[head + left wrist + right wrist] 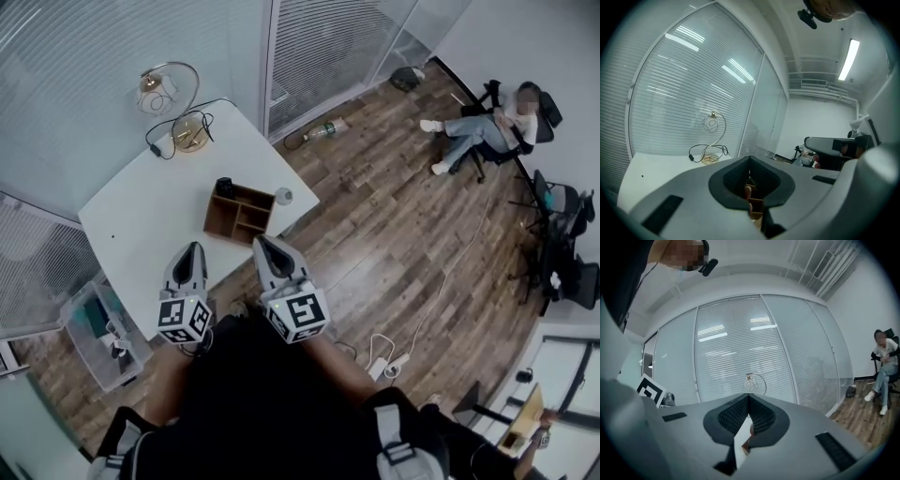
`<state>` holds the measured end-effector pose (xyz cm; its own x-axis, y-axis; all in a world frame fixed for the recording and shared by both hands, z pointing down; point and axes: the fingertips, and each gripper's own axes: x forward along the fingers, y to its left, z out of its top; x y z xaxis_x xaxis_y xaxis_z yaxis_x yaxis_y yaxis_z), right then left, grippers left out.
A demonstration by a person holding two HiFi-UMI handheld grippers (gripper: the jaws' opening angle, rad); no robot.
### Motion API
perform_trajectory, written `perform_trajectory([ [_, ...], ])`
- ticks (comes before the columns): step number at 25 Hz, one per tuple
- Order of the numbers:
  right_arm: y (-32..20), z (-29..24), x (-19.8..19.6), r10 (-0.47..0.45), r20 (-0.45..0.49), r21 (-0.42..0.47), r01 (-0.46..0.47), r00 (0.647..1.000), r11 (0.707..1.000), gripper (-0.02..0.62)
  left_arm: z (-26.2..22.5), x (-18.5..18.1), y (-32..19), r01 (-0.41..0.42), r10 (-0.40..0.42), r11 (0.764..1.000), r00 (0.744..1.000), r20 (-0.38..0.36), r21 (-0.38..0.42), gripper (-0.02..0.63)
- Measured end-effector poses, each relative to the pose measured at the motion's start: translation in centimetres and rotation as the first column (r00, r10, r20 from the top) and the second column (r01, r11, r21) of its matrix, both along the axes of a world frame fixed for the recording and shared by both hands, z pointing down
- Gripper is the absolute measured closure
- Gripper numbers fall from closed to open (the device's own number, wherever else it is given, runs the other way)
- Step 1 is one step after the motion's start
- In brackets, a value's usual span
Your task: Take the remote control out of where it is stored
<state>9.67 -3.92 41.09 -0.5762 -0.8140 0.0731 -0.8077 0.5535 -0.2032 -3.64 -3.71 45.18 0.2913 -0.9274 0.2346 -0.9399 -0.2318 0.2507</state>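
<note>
In the head view, the brown wooden organiser box (239,214) stands on the white desk (141,234). We judge the small black object standing in its far left corner to be the remote control (225,187), with its long axis about upright. The left tongs (192,251) and right tongs (265,244) hover at the box's near side, neither clearly nearer.

In the left gripper view, the jaws are together and hold nothing.

In the right gripper view it is the same.

We can read no writing, only square markers (183,319).
</note>
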Motion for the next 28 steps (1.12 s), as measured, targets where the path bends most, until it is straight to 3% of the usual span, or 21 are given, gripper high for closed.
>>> perform_trajectory([
  [13, -3.1, 1.9, 0.4, -0.07, 0.007, -0.053, 0.07, 0.998, 0.996, 0.594, 1.0, -0.4, -1.8, 0.078, -0.077, 0.996, 0.997, 0.019, -0.047, 0.598],
  [28, -9.5, 6.1, -3.5, -0.039, -0.063, -0.143, 0.029, 0.997, 0.989, 0.594, 5.4, -4.0, -8.2, 0.038, -0.039, 0.991, 0.999, -0.009, -0.132, 0.598],
])
